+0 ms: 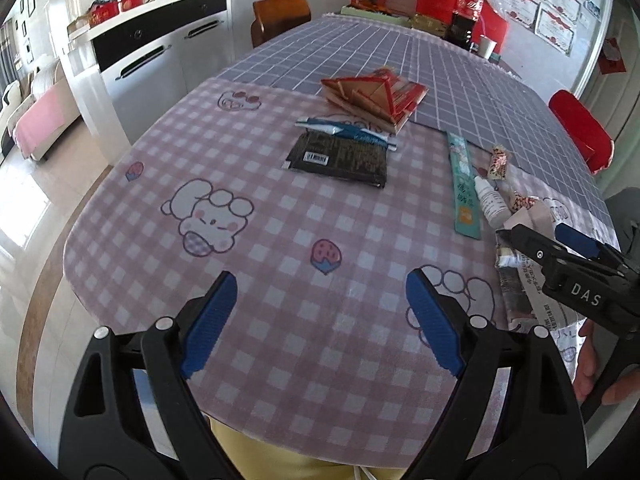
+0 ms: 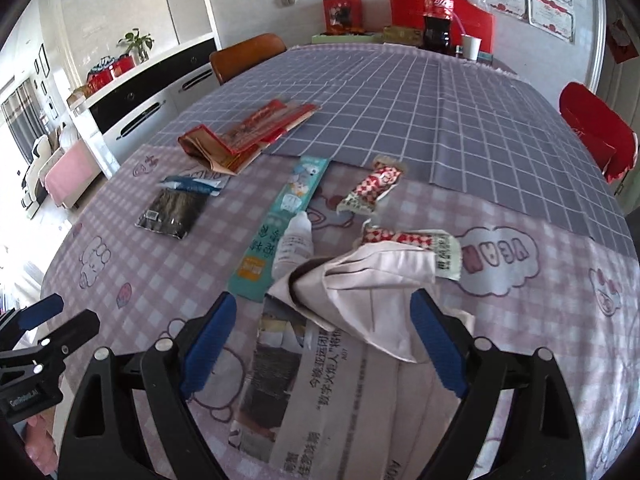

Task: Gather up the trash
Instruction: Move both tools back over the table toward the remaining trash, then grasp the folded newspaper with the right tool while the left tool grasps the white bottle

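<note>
Checked cloth covers the surface [image 2: 160, 264] — pink near the person, grey-blue beyond — with chairs and white cabinets around it. Trash lies scattered on the pink part and nothing has been gathered yet.

Left gripper [image 1: 320, 320]: fingers [image 1: 208, 320] spread wide, nothing between them, poised over bare cloth near the front edge. Ahead of it lie a black wrapper [image 1: 338, 158] with a blue-white wrapper [image 1: 348, 132] touching its far edge, and a red folded pack [image 1: 372, 98] further back at the cloth seam. By position, these fall to the left side.

Right gripper [image 2: 324, 340]: fingers [image 2: 436, 344] also released, holding nothing. It hangs above a white mask [image 2: 372, 292], which lies crumpled on a newspaper [image 2: 320, 392]. The mask sits between the two fingers as seen from the wrist, but contact cannot be confirmed. Just beyond are a small dropper bottle [image 2: 294, 246] lying on a long teal packet [image 2: 280, 224], and two red-white candy wrappers [image 2: 372, 188], one touching the mask.

Judgement: the step in hand is the approach to the first pick. The wide opening suits soft, bulky trash such as the mask — closing on its raised fold should lift it clear. Flat wrappers will be harder to catch, as they lie flush on the cloth. No bin is in view, so the drop-off point cannot be stated.
</note>
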{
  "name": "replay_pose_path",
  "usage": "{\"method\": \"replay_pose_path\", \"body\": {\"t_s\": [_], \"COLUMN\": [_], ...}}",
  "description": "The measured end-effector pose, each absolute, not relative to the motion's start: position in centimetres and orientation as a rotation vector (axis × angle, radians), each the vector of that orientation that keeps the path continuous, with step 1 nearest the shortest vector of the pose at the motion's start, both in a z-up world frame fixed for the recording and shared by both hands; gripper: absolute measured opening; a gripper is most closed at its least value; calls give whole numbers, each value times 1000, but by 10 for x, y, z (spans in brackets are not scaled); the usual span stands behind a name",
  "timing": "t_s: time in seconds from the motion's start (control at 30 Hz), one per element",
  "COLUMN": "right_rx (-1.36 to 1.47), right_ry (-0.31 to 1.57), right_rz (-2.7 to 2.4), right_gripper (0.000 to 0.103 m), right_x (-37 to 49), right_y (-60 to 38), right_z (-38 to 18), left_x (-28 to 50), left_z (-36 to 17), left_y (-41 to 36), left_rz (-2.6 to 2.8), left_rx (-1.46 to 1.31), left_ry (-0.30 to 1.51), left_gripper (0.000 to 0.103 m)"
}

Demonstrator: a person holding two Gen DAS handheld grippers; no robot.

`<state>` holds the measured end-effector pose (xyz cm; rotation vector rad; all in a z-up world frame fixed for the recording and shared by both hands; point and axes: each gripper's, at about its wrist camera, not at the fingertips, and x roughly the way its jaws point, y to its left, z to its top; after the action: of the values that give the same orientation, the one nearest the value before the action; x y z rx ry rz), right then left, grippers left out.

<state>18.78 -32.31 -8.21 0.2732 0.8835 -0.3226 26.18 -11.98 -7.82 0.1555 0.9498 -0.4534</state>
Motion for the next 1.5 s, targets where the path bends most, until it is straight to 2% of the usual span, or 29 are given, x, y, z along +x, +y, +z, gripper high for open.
{"method": "replay_pose_path", "body": {"t_s": [0.07,0.13,0.17,0.23,0.33,0.57,0.83,1.17,1.2,1.23,1.3,1.37,1.43,1.5], "right_rx": [247,247,265,271,274,297,336,433,447,456,465,475,484,491], "right_ry": [879,889,891,885,855,785,676,645,644,644,647,651,653,653], "right_rz": [-330,-333,-313,-299,-310,-308,-440,-570,-570,-569,-571,-568,-566,-563], "right_gripper": [76,50,42,29,20,19,19,19,19,19,19,19,19,19], "right_x": [192,195,197,196,189,162,122,85,82,80,78,78,78,79], "right_y": [-320,-320,-321,-321,-322,-333,-386,-450,-454,-457,-460,-464,-467,-469], "right_z": [-84,-86,-89,-91,-85,-60,-27,-31,-33,-36,-39,-42,-45,-46], "left_x": [264,265,266,267,268,266,257,249,252,255,259,263,267,268], "left_z": [-81,-82,-82,-81,-79,-74,-64,-80,-84,-88,-92,-101,-109,-110], "left_y": [-119,-118,-117,-117,-119,-144,-207,-297,-302,-307,-312,-317,-321,-320], "left_rz": [-445,-441,-439,-437,-441,-490,-625,-776,-770,-771,-779,-760,-756,-749], "left_rx": [159,159,157,153,153,175,222,295,296,293,296,323,327,328], "left_ry": [958,962,964,964,961,949,929,892,896,900,893,912,946,925], "left_gripper": [85,85,85,85,85,85,85,85,82,75,72,55,32,28]}}
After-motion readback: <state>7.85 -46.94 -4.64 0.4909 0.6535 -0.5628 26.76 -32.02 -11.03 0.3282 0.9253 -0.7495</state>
